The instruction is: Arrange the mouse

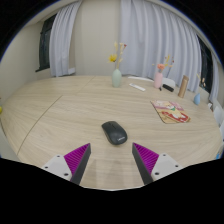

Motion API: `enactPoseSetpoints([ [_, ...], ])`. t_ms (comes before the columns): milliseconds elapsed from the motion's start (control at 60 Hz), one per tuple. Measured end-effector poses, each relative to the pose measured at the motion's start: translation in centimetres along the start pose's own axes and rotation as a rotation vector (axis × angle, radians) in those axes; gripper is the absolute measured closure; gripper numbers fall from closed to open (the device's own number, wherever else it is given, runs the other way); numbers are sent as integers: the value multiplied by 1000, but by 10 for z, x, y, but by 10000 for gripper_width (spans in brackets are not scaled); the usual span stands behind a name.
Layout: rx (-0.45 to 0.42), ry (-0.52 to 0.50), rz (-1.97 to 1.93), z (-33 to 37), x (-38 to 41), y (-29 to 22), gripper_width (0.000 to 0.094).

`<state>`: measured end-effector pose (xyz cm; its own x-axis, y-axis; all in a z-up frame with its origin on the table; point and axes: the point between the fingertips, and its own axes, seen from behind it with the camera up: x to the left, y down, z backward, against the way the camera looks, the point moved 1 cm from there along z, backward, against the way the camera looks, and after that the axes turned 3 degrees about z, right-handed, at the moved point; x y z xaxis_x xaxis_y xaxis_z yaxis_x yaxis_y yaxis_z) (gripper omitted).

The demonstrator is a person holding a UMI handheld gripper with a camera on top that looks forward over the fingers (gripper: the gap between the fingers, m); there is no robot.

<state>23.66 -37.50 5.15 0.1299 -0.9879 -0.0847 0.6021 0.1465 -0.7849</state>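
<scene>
A black computer mouse lies on the light wooden table, just ahead of my fingers and roughly centred between them. My gripper is open, its two fingers with purple pads wide apart, and nothing is held between them. The mouse sits a short way beyond the fingertips, not touching them.
A book or magazine lies on the table to the right of the mouse. A vase with flowers stands at the table's far edge, with a pink object and small bottles at the far right. Curtains and windows are behind.
</scene>
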Motion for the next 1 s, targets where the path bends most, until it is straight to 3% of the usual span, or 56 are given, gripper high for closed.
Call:
enactPoseSetpoints([
  [350,21,33,-2,-114,-22,-20,72],
  [683,42,52,-52,-145,-41,-38,79],
  [750,54,43,-67,-144,-40,-36,175],
  [833,57,36,-56,-142,-35,-34,466],
  [1000,71,64,-57,-138,-36,-33,569],
])
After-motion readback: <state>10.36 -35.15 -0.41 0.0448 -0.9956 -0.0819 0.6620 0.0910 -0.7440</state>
